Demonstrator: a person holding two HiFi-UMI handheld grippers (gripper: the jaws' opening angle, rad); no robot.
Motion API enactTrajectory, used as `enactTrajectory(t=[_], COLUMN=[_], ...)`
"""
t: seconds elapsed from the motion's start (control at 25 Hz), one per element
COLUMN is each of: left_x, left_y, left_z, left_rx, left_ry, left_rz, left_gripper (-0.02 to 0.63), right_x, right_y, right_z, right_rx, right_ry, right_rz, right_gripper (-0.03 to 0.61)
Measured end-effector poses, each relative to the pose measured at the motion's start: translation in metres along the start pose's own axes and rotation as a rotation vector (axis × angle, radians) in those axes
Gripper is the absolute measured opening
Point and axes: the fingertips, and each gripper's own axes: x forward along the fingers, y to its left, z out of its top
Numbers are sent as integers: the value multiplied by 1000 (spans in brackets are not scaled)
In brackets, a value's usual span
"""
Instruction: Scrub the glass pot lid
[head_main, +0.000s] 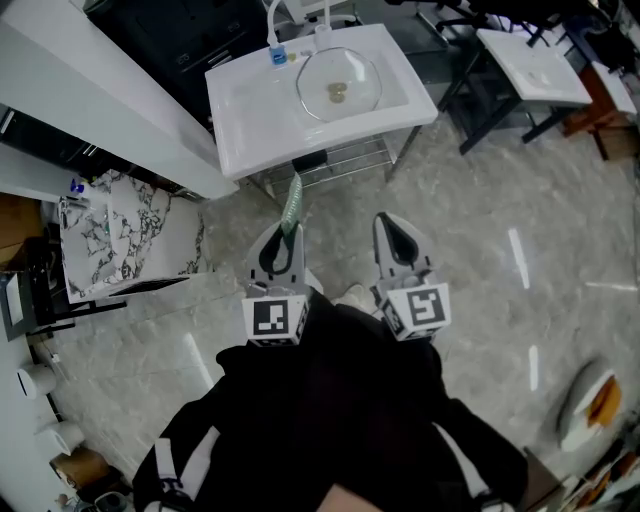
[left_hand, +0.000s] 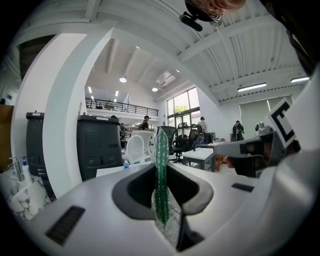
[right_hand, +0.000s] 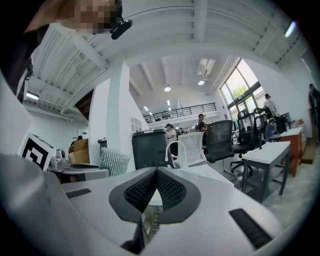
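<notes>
- Glass pot lid (head_main: 338, 82) lying flat in the basin of the white sink (head_main: 240, 110), at the top of the head view.
- Left gripper (head_main: 290, 232) clamped on a green scrubber (head_main: 292, 200), which stands on edge between the jaws with its long axis pointing ahead toward the sink's front edge.
- Right gripper (head_main: 392, 224) with jaws pressed together, nothing between them.
- Lid well apart from both grippers, straight ahead and roughly midway between them. Neither clearly nearer.
- Likely the approach step, with no scrubbing begun. Next move probably means carrying the scrubber forward and down onto the lid, leaving the right gripper free to steady the rim.
</notes>
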Motion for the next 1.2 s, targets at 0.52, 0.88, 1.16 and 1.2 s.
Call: enactTrajectory(t=[0.52, 0.88, 1.16, 1.2], left_x=[88, 184, 246, 255], left_y=[-30, -6, 36, 42], left_z=[-11, 37, 53, 52], left_rx=[-5, -32, -40, -43], left_ry=[33, -16, 9, 16], left_rz=[-53, -14, 28, 31], left_gripper=[61, 61, 61, 61], right_x=[29, 109, 188, 199], right_y=[-54, -113, -136, -138], right_z=[-3, 40, 63, 64], right_rx=[-19, -34, 8, 6], right_ry=[1, 1, 1, 4], right_rz=[31, 59, 90, 93], right_gripper=[3, 3, 2, 3])
